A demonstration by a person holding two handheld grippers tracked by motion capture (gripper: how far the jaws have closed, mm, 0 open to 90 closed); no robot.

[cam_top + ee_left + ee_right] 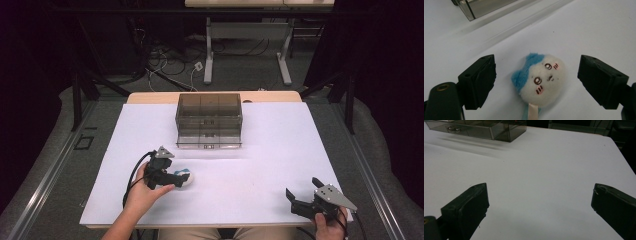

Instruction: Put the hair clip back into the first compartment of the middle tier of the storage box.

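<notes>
Plush toy (541, 78) lies on the white table (250, 175), left of centre and towards the near edge; round, soft, fuzzy white head with a blue tuft on one side, stitched eyes and pink cheek marks, a pale ribbon tab at its lower end; pile looks short and matted.

Left gripper (536, 80): black, blocky fingers with flat matte pads, standing apart on either side of the toy; a gap shows between each pad and the plush, so no contact; toy sits between them, nearer the left-hand pad in the left gripper view. In the high view the left gripper (176, 178) is low over the table, the hand wrapped round its body, cable looping back towards the near edge.

Right gripper (300, 197): near the table's front right corner, fingers spread wide over bare surface; nothing between them in the right gripper view; grey three-cornered plate on top.

Drawer box (209, 120): smoked, see-through plastic, rectangular, hard-edged, small metal pulls on the front; sits at the far middle of the table, well apart from the toy.

Table surface smooth, matte, white; wooden edge visible at the far side. Open room: broad bare strip between toy and drawer box; wide bare stretch between the two grippers; right edge close beside the right gripper.
</notes>
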